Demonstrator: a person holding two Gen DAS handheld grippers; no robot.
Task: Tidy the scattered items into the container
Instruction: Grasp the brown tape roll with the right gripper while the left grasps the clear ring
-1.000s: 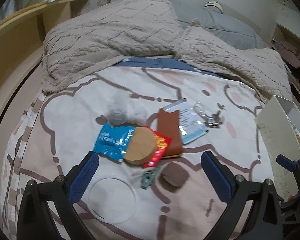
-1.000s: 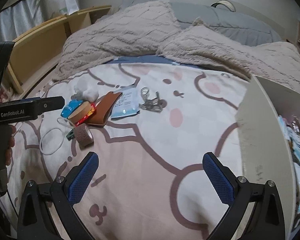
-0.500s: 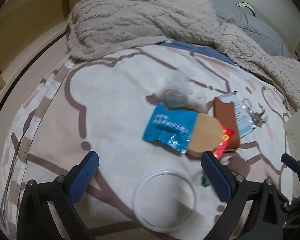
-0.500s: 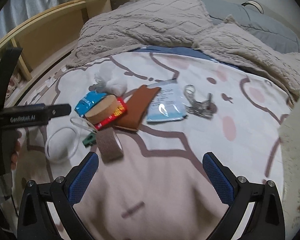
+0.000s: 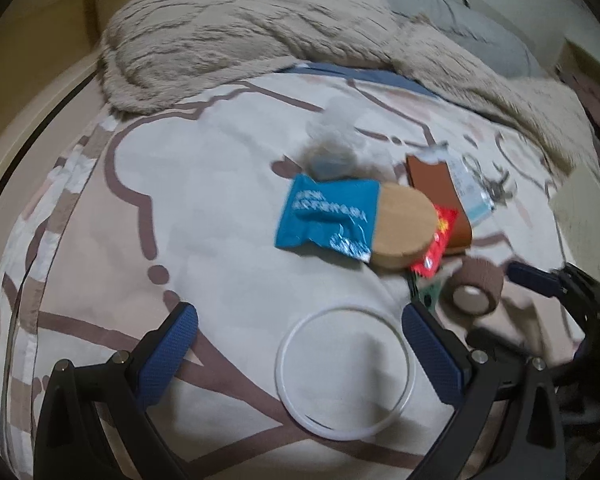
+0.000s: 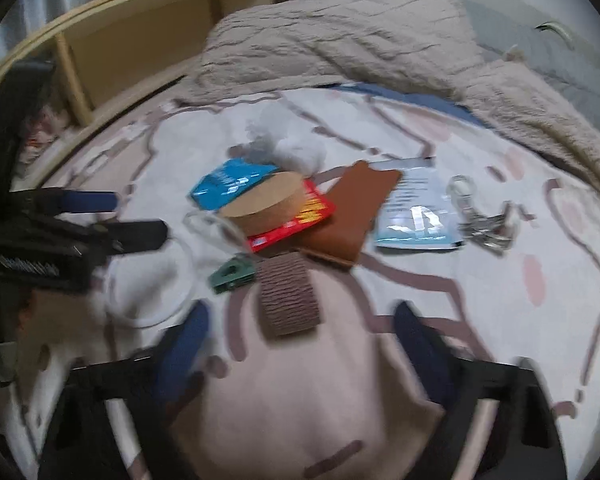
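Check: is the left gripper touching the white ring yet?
Apart. Left wrist view: the open left gripper has bedsheet showing between both fingers and the white ring.

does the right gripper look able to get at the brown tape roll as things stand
Probably yes. The right gripper is open, and the brown tape roll lies just ahead between its fingers on the bedsheet, with nothing on top. The green clip beside it is close.

- Bed sheet (image 5: 204,184), white with brown cartoon outlines, carries everything.
- White ring (image 5: 344,368) lies flat at the near edge.
- Brown tape roll (image 6: 288,296) rests beside a green clip (image 6: 232,274).
- Blue packet (image 5: 326,216), brown wallet (image 6: 352,216), keys (image 6: 484,224) lie farther back.
- Beige blanket (image 5: 260,28) covers the head end.
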